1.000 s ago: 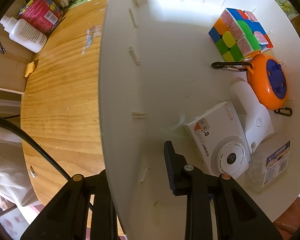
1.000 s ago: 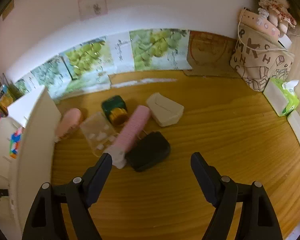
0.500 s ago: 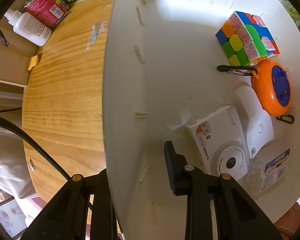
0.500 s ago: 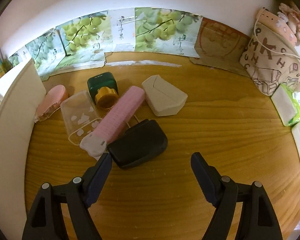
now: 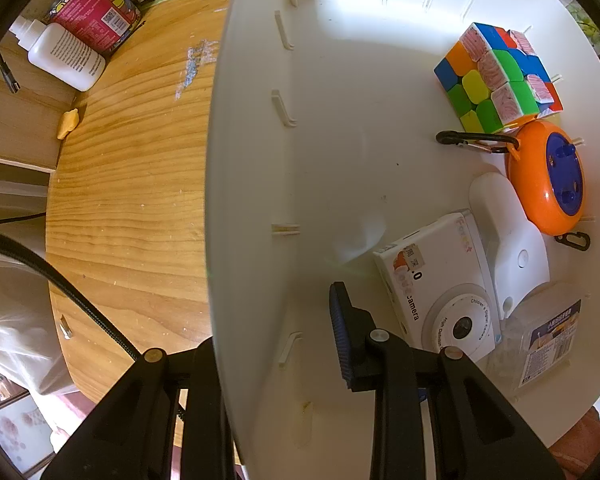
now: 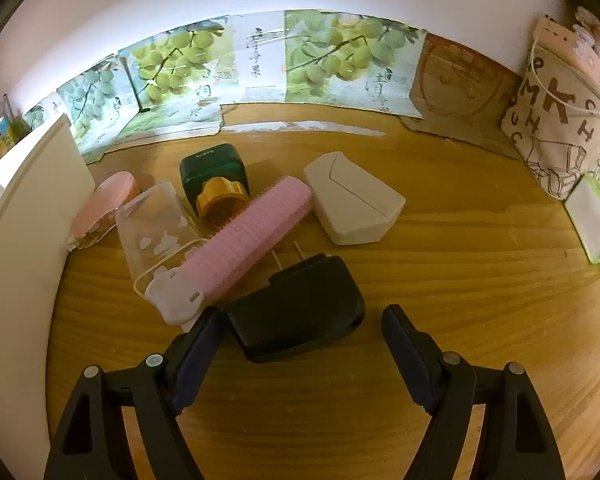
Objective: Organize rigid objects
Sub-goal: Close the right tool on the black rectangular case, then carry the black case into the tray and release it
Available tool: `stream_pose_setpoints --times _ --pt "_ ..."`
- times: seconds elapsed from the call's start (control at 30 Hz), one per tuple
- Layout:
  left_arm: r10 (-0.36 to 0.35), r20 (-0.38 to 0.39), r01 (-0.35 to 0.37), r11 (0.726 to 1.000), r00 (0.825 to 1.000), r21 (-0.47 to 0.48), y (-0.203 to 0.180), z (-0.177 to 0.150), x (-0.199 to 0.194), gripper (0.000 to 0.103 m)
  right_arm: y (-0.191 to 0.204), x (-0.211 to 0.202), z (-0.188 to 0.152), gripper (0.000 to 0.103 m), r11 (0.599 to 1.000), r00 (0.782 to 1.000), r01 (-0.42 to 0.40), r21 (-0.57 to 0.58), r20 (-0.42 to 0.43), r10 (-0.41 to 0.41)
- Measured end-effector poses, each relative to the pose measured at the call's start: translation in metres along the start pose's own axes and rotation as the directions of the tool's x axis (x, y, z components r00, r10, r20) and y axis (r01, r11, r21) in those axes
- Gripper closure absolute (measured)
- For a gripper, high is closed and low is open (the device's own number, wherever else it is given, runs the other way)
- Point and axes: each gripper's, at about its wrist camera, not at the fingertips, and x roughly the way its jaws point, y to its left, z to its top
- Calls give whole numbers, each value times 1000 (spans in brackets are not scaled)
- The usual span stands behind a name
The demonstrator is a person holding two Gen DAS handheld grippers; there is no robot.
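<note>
My left gripper [image 5: 272,320] is shut on the side wall of the white bin [image 5: 340,80], one finger inside and one outside. In the bin lie a colour cube [image 5: 496,76], an orange reel [image 5: 548,176], a white toy camera [image 5: 436,288], a white device [image 5: 508,232] and a clear packet [image 5: 548,344]. My right gripper [image 6: 302,314] hangs low over the table. Its jaws are closing, and the black charger [image 6: 296,312] lies between them, untouched by the pads. Behind the charger lie a pink comb [image 6: 248,240], a clear phone case [image 6: 156,228], a green and yellow block [image 6: 216,184], a white case [image 6: 352,204] and a pink tape holder [image 6: 108,200].
The bin's wall [image 6: 24,220] stands at the left of the right wrist view. A printed bag [image 6: 556,120] and tissue pack [image 6: 592,216] sit at the right, grape posters along the back wall. A white bottle [image 5: 64,52] and red pack [image 5: 96,12] lie left of the bin.
My right gripper has come down and closer to the pile, so the black charger now sits between its fingers. The left gripper has stayed on the bin wall.
</note>
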Motion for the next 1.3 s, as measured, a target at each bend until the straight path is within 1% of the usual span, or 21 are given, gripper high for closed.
stream_pose_setpoints --times 0.03,0.1,0.17,0.3,0.43,0.5,0.63,0.83,1.03,1.13,1.3 --pt "-1 1 1 1000 1000 -1 0 0 0 73 1 0 1 25 1000 1000 -1 -6 2 1" --pt "-1 4 1 1000 1000 -2 0 -1 1 73 5 -2 2 33 1000 1000 -3 -24 9 3" --pt "-1 8 1 1000 1000 0 0 -2 0 73 9 -3 3 37 999 1000 3 -43 12 -3" --pt "0 18 0 1000 1000 3 0 -5 -1 73 17 -4 3 37 997 1000 13 -81 -2 -13" --pt "-1 25 1 1000 1000 2 -2 -7 -3 73 24 -10 3 37 995 1000 17 -96 -16 -19" --pt "-2 28 2 1000 1000 9 -3 -9 -4 73 26 -14 3 37 995 999 29 -92 -14 -30" --pt "-5 36 4 1000 999 27 -5 -10 -6 73 30 -23 2 37 998 1000 21 -65 -16 -22" --pt "-8 54 4 998 999 61 -9 -15 -9 73 37 -44 -7 37 1000 1000 3 -17 -5 -3" --pt "-7 62 1 995 998 101 -12 -21 -12 73 51 -66 -19 37 1000 1000 -6 -11 8 6" --pt "-4 59 -3 993 998 119 -14 -22 -12 73 57 -80 -22 37 1000 1000 -13 -3 21 13" --pt "-11 58 2 988 998 155 -16 -24 -13 73 73 -104 -25 37 1000 998 -14 -13 69 14"
